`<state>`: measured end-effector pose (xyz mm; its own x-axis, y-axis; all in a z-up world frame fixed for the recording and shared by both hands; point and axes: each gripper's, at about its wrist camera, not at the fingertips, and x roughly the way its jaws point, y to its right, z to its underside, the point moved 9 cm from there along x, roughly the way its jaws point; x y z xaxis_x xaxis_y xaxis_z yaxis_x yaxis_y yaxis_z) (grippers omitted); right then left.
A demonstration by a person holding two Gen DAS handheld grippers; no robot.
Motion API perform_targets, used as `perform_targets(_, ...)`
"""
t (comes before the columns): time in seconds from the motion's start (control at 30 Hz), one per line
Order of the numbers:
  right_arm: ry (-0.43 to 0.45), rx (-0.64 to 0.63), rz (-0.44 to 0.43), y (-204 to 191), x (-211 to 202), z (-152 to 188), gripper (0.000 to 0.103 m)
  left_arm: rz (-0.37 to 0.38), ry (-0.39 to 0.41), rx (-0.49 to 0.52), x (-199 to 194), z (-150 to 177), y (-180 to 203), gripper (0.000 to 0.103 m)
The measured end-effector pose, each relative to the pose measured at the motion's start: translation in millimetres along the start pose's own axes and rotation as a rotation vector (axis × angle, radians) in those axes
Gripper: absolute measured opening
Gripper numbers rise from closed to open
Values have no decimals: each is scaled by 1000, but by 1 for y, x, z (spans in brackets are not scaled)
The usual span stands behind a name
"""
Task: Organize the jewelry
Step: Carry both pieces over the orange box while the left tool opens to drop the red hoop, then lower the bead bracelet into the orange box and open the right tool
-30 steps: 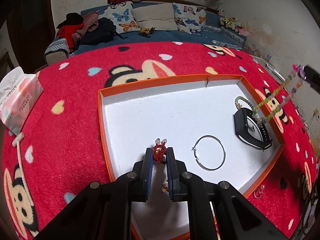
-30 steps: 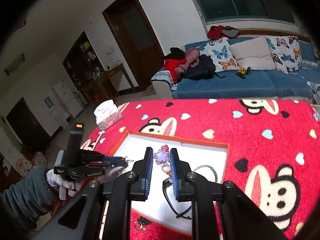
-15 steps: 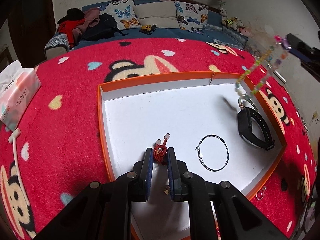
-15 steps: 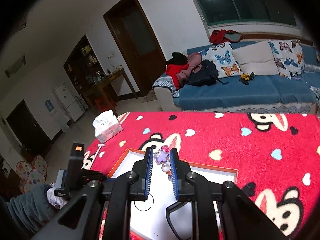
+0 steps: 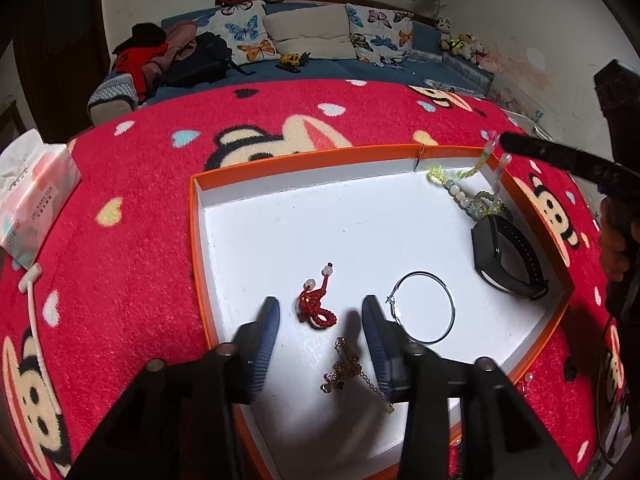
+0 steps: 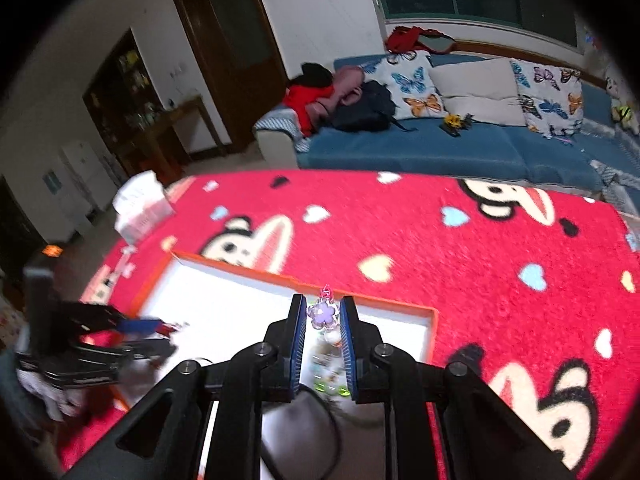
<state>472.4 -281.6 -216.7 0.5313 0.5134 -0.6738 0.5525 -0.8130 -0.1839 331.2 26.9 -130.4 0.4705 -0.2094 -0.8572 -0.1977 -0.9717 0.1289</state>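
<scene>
Red cartoon-monkey carpet covers the surface, with a blue sofa behind it and a tissue pack [image 5: 30, 196] out at nine o'clock in the left wrist view. On the carpet sits the orange-rimmed tray [image 5: 198, 240] with its white floor. The left gripper [image 5: 320, 320] hangs low over the tray's six o'clock edge with its jaws now spread wide; a second ago they were pinched on the red knotted cord [image 5: 314, 308], which now lies free on the tray floor between the fingertips, touching neither. So that piece looks delivered. Just below it rests a thin gold chain [image 5: 348, 368], and toward three o'clock the hoop earring [image 5: 424, 308], then the black wristband [image 5: 508, 260]. At one to two o'clock the right gripper [image 6: 323, 316] has come down over the tray's corner, jaws narrowly closed on the purple flower charm of a beaded strand [image 5: 460, 190], whose lower beads now trail onto the tray beside the wristband. Releasing it is probably next.
</scene>
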Motion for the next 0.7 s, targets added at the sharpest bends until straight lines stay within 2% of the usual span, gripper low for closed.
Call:
perform_targets(0.27,-61,-28,96,15,15,17,20,-4,11,10,0,0,3,47)
perform_targets(0.53,-92,-37,125,19,18,24,20,11,35,-6,-11,-1,4,46)
perform_targets(0.7,-92,-52,143,16,12,25,27,9,59,-4,-29,4,7,46)
